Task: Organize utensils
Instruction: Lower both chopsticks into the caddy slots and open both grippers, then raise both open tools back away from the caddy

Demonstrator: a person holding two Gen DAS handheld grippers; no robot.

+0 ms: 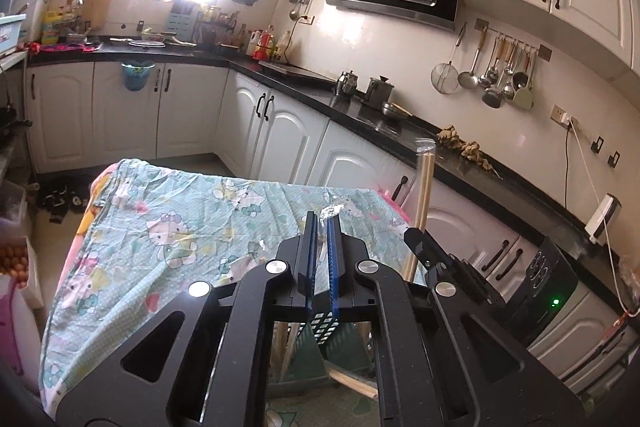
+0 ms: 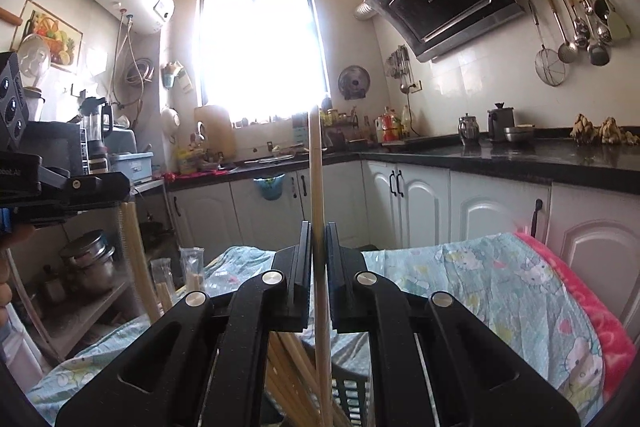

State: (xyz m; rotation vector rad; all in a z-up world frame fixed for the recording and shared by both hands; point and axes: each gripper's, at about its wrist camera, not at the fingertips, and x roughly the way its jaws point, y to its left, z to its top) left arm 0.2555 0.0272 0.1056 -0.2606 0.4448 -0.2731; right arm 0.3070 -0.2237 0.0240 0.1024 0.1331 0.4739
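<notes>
Chopstick stands upright, tip up, between right tongs, slightly parted; green basket below; left tongs pinch clear wrapper.

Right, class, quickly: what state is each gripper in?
Left gripper: closed on a clear wrapper.
Right gripper: a chopstick stands between its jaws; grip uncertain.

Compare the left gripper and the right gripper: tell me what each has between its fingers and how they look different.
The left gripper pinches a crinkled clear wrapper at its tips; the right gripper has a wooden chopstick standing upright between its jaws. The left gripper's pads show blue; the right gripper's fingers look black. Both have black frames and hang over the cartoon-print cloth.
</notes>
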